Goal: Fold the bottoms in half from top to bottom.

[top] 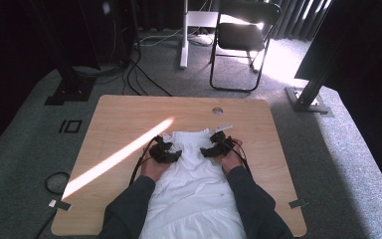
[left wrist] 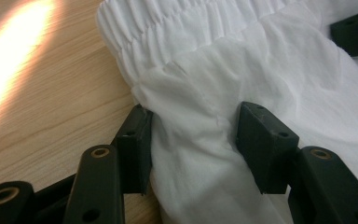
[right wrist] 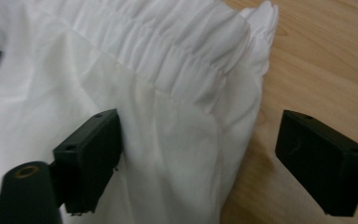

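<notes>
A white garment (top: 194, 186) with a gathered elastic waistband (top: 191, 135) lies flat on the wooden table (top: 124, 114), waistband away from me. My left gripper (top: 171, 151) sits at the garment's left edge just below the waistband. In the left gripper view its jaws (left wrist: 193, 140) press on a bunched fold of the white cloth (left wrist: 191, 93) from both sides. My right gripper (top: 210, 149) is at the right edge. In the right gripper view it (right wrist: 200, 140) stands open: one jaw rests on the cloth (right wrist: 168, 107), the other hangs over bare wood beside the garment's edge.
A bright stripe of sunlight (top: 119, 157) crosses the table's left half. A round cable hole (top: 217, 110) sits near the far edge. Beyond the table stand a black folding chair (top: 243, 37) and stand bases with cables on the grey carpet.
</notes>
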The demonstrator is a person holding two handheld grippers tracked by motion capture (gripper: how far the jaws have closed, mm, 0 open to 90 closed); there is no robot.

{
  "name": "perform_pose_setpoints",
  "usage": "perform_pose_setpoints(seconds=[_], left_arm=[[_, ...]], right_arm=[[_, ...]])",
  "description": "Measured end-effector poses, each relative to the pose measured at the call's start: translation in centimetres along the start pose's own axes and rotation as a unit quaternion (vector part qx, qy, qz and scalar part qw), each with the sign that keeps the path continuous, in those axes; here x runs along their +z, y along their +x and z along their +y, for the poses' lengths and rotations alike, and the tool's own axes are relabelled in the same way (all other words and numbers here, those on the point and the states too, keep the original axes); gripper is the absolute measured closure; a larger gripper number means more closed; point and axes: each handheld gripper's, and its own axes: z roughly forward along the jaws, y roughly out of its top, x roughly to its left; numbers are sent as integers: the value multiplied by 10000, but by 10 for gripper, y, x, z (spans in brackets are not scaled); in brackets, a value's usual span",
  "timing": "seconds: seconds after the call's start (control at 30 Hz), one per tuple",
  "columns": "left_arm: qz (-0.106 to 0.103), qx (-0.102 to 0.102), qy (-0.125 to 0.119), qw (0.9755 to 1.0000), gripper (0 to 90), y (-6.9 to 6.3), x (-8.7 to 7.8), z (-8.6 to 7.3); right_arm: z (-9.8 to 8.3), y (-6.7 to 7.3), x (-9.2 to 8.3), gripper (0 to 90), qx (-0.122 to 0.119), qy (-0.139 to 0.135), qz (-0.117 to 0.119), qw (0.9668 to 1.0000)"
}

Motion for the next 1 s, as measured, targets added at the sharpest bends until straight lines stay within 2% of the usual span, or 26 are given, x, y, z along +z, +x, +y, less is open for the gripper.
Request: perform_pose_setpoints(seconds=[0.03, 0.13, 0.27, 0.37, 0.43, 0.53, 0.57, 0.6, 0.67, 0.8, 0.9, 1.0], left_arm=[[6, 8, -1, 10000, 484, 0, 0, 0], [22, 9, 26, 10000, 484, -1, 0, 1], [-9, 42, 114, 9999, 510, -3, 0, 4], [-123, 93, 185, 9997, 604, -4, 0, 6], [-230, 4, 194, 9995, 710, -3, 0, 7], [-367, -152, 175, 9991, 805, 0, 1, 7], [-362, -135, 211, 9990, 820, 1, 1, 8], [-254, -16, 271, 9993, 829, 2, -1, 11], [-164, 89, 268, 9995, 836, 5, -5, 19], [-112, 138, -186, 9997, 838, 15, -28, 51], [-66, 309, -537, 9981, 838, 20, -50, 80], [23, 438, -766, 9961, 837, 25, -68, 111]], right_arm=[[0, -1, 3, 174, -7, 31, -17, 10000], [1, -6, 3, 385, 33, -123, 110, 9999], [6, -5, 6, 562, 16, -211, 198, 9996], [11, -1, 9, 721, 182, -200, 189, 9995], [12, -1, 9, 804, 240, -164, 289, 9992], [12, -3, 8, 838, 370, -89, 391, 9985], [12, -4, 7, 841, 371, -67, 411, 9984], [12, -4, 6, 844, 341, -53, 401, 9986], [14, -5, 0, 846, 278, -73, 394, 9988], [30, -7, -27, 846, 190, -512, 309, 9980], [53, -13, -52, 845, 86, -886, 159, 9959], [78, -20, -74, 845, 99, -1245, 59, 9922]])
